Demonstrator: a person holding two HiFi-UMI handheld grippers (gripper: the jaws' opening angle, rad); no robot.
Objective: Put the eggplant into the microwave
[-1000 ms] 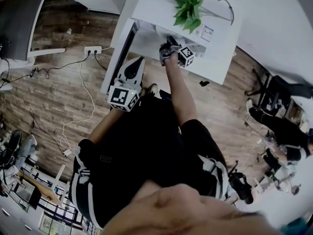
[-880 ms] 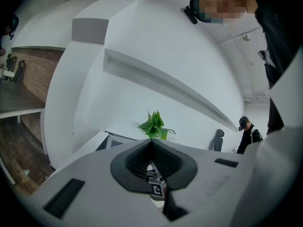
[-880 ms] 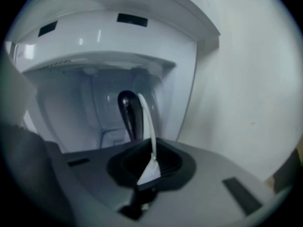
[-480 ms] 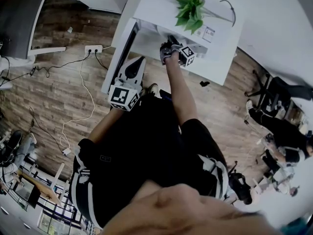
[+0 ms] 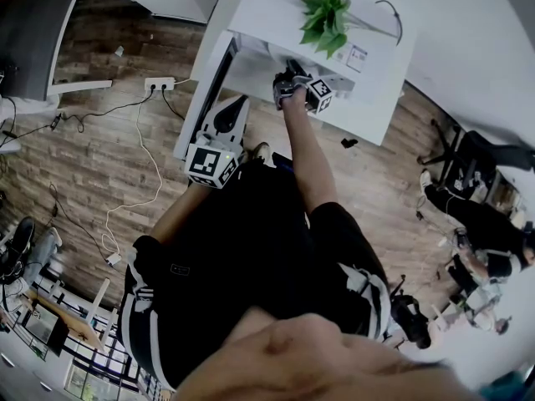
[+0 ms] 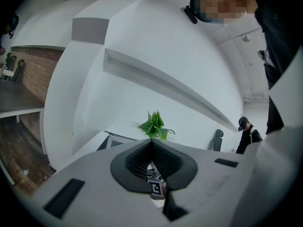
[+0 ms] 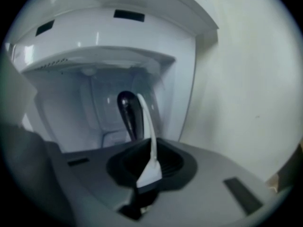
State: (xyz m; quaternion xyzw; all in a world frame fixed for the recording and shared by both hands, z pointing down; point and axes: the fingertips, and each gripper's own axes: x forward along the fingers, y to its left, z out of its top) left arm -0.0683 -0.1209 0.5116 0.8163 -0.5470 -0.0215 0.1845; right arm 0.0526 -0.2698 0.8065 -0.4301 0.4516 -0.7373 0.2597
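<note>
Inside the white microwave [image 7: 61, 103], the dark glossy eggplant [image 7: 130, 115] points toward the back wall. Its near end sits down between the jaws of the right gripper [image 7: 142, 169]. Those jaws stand close together, grasping the eggplant, and have just been easing apart with it between them. From the head view, the right gripper [image 5: 291, 72] reaches into the opening at the end of an outstretched arm, and the microwave's dark-framed door [image 5: 211, 86] hangs open at the left. The left gripper [image 5: 234, 111] is held just beside that door, its jaws clenched together on nothing. A green plant [image 5: 324, 19] stands on the white top above the microwave. A white power strip [image 5: 159, 83] lies on the wooden floor nearby.
</note>
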